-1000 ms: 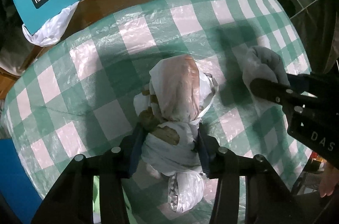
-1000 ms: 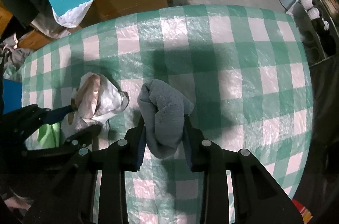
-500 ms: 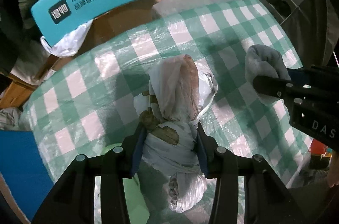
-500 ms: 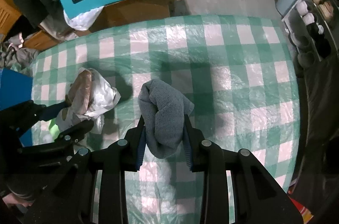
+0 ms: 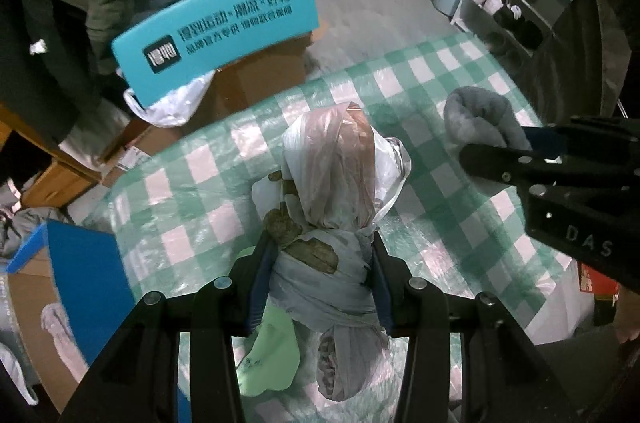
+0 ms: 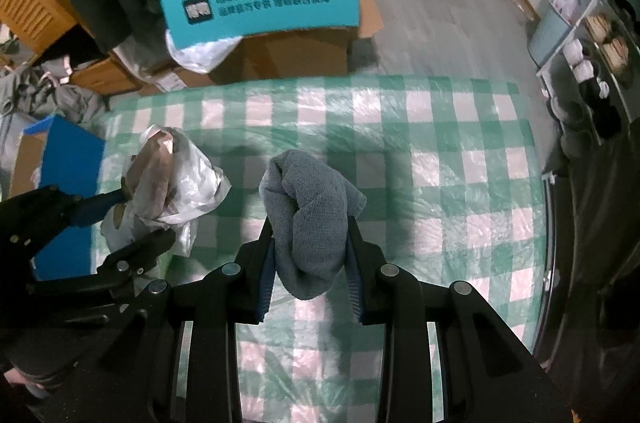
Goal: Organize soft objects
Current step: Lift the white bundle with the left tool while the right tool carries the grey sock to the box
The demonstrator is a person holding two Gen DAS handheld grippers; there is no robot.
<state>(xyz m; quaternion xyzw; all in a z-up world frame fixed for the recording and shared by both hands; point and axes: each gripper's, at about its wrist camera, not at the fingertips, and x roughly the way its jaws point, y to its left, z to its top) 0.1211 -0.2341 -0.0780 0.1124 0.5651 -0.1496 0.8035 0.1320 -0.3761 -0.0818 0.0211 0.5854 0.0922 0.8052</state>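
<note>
Both jaws are clamping: left gripper [image 5: 322, 259] squeezing the plastic-wrapped bundle [image 5: 328, 183], right gripper [image 6: 310, 255] pinching the grey towel [image 6: 310, 219]. I'm lifting both clear of the checkered table [image 6: 460, 163], probably carrying them off for sorting.

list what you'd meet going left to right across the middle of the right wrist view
blue box → plastic-wrapped bundle in the left tongs → grey towel in the right tongs → bare checked tablecloth → shoe rack

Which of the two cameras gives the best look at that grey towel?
The right wrist view: the grey towel sits centred, pinched between the right gripper fingers. The left wrist view shows only its bunched end at the edge.
</note>
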